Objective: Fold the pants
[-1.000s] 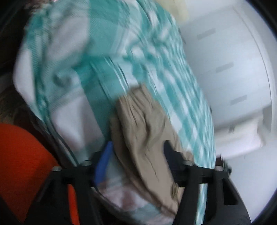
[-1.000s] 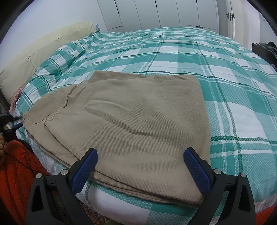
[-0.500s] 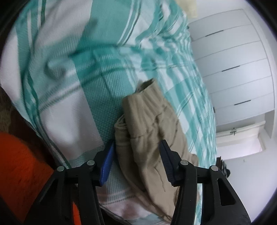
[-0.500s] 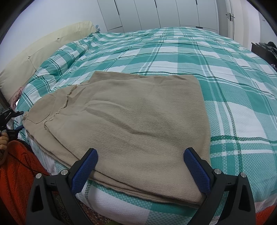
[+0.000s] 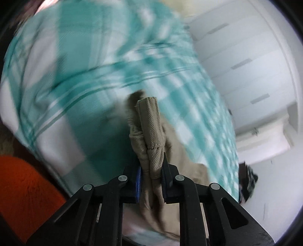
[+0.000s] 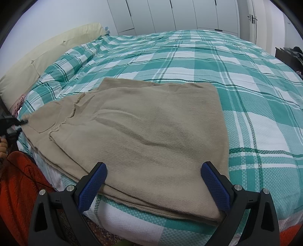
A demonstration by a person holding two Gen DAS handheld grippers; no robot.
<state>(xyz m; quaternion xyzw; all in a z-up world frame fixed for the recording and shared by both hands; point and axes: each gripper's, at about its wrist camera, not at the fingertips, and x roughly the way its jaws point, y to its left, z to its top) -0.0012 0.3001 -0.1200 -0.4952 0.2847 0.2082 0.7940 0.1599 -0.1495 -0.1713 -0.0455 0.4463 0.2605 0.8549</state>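
Beige pants (image 6: 147, 132) lie folded flat on the bed (image 6: 246, 79), near its front edge, on a teal-and-white plaid cover. Waist end with a patch pocket points to the left side of the right wrist view; the folded stack runs to the right.

My left gripper (image 5: 150, 176): jaws closing, a bunched fold of the pants' waistband between them, the pads pressing on the cloth from both sides. The gripped band stands up out of the gripper as a tight roll; the rest of the fabric trails down and to the right onto the bed. Left wrist view is smeared by blur, so the background plaid is soft. In the right wrist view this gripper shows at the far left edge, at the waist corner of the pants.

My right gripper (image 6: 153, 181): jaws wide apart, straddling the near edge of the folded pants, nothing pinched. Whether the blue pads (image 6: 215, 187) touch the cloth I cannot tell.

Orange fabric (image 6: 17, 181) at lower left. White wardrobe doors (image 6: 180, 15) behind the bed; cream headboard (image 6: 47, 56) at left.
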